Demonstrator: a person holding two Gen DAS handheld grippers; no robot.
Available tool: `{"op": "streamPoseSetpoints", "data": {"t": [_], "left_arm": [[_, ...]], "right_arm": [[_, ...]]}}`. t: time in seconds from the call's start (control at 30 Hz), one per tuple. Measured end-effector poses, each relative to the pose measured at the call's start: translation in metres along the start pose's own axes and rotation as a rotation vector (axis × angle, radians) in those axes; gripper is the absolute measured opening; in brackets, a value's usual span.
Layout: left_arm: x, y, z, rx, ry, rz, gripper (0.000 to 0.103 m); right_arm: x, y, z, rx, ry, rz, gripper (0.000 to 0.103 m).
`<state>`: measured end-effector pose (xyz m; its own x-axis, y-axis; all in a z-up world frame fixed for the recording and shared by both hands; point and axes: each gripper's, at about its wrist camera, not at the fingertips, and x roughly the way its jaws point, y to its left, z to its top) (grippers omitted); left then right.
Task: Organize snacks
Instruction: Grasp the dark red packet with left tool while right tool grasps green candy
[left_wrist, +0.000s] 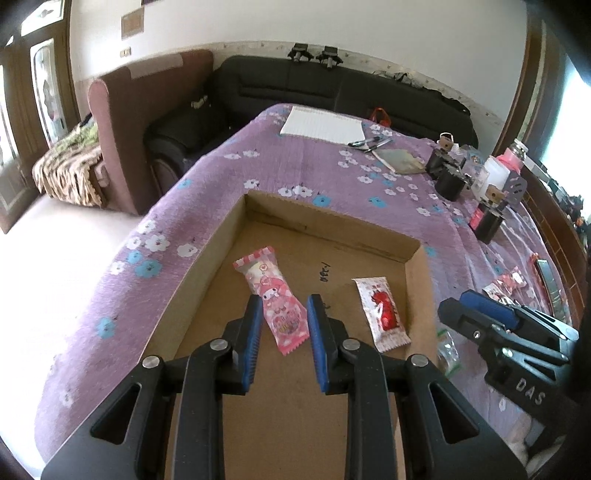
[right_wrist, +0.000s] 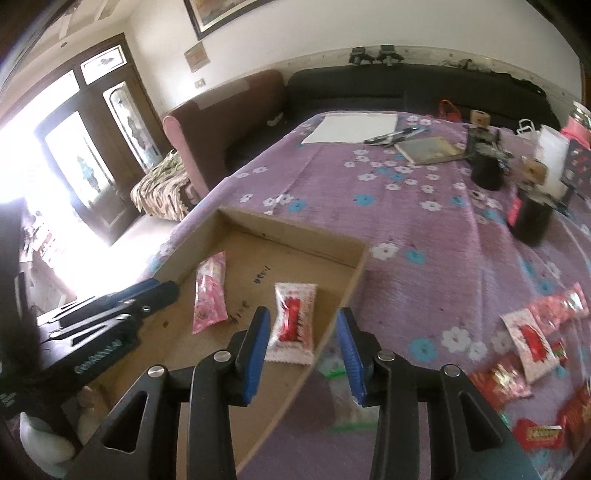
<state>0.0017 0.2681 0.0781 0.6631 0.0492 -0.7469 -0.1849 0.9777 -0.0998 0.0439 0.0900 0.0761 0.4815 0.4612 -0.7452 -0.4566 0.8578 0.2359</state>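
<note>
Hovering over the box (right_wrist: 295, 240) now, and two snacks already lie flat on its floor: the pink packet (left_wrist: 275, 295) to the left, the white-and-red packet (right_wrist: 293, 321) to the right, well apart, both with their long axes running near to far. The pink one sits just past the tips of my left gripper (left_wrist: 284, 321); those fingers are drawn to a slim gap and grasp nothing. My right gripper (right_wrist: 301, 332) straddles the box's right wall, fingers released a bit wider, empty too, with the white-and-red packet just beyond the left fingertip.

What's left to sort, I reckon, is the loose pile of snacks (right_wrist: 532, 347) out on the purple cloth (right_wrist: 424, 229), off to the right of my right fingers and well clear of the box. Right hand is plainly the nearer one; the left would have to cross the whole box. The topmost white packet there lies slanted, its long axis running from far-left to near-right, so I'd expect to turn the wrist to pinch across its short side.

Room is decent: open cloth between box wall and pile. Watch the clear bag (right_wrist: 347, 398) lying just outside the right wall beneath my fingers. The black cups (right_wrist: 532, 218) stand far right, out of the path.
</note>
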Motion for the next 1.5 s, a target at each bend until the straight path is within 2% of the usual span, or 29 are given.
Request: {"op": "streamPoseSetpoints", "data": {"t": [0.03, 0.07, 0.1, 0.17, 0.2, 0.4, 0.53, 0.73, 0.87, 1.03, 1.3, 1.43, 1.5], "left_arm": [[-0.003, -0.002, -0.001, 0.003, -0.005, 0.002, 0.022], [-0.009, -0.004, -0.002, 0.006, -0.011, 0.002, 0.026], [-0.013, -0.006, -0.003, 0.007, -0.016, 0.0, 0.04], [-0.024, -0.009, -0.006, 0.006, -0.038, -0.001, 0.057], [-0.029, -0.011, -0.007, 0.008, -0.051, 0.001, 0.058], [-0.052, -0.027, -0.016, 0.013, -0.06, -0.051, 0.058], [-0.061, -0.043, -0.022, 0.027, -0.063, -0.091, 0.058], [-0.054, -0.087, -0.034, 0.113, -0.021, -0.149, 0.059], [-0.044, -0.112, -0.04, 0.157, 0.007, -0.171, 0.059], [-0.029, -0.126, -0.045, 0.16, 0.053, -0.194, 0.059], [-0.007, -0.13, -0.043, 0.136, 0.109, -0.227, 0.059], [-0.003, -0.14, -0.039, 0.161, 0.104, -0.224, 0.059], [0.0, -0.147, -0.037, 0.172, 0.105, -0.223, 0.059]], "right_arm": [[-0.004, -0.004, -0.002, 0.007, -0.003, -0.004, 0.039], [-0.007, -0.008, -0.004, 0.016, -0.007, -0.008, 0.039], [-0.012, -0.012, -0.006, 0.025, -0.01, -0.01, 0.039], [-0.02, -0.021, -0.011, 0.047, -0.017, -0.013, 0.039], [-0.026, -0.026, -0.015, 0.06, -0.023, -0.017, 0.039], [-0.059, -0.062, -0.035, 0.119, -0.063, -0.059, 0.043], [-0.082, -0.101, -0.052, 0.185, -0.086, -0.103, 0.044], [-0.095, -0.158, -0.08, 0.288, -0.082, -0.129, 0.046], [-0.092, -0.179, -0.092, 0.325, -0.075, -0.113, 0.046], [-0.085, -0.167, -0.092, 0.27, -0.063, -0.075, 0.046], [-0.054, -0.116, -0.088, 0.027, -0.016, -0.091, 0.046], [-0.039, -0.112, -0.091, 0.01, 0.033, -0.094, 0.046], [-0.041, -0.118, -0.092, 0.036, 0.029, -0.078, 0.037]]}}
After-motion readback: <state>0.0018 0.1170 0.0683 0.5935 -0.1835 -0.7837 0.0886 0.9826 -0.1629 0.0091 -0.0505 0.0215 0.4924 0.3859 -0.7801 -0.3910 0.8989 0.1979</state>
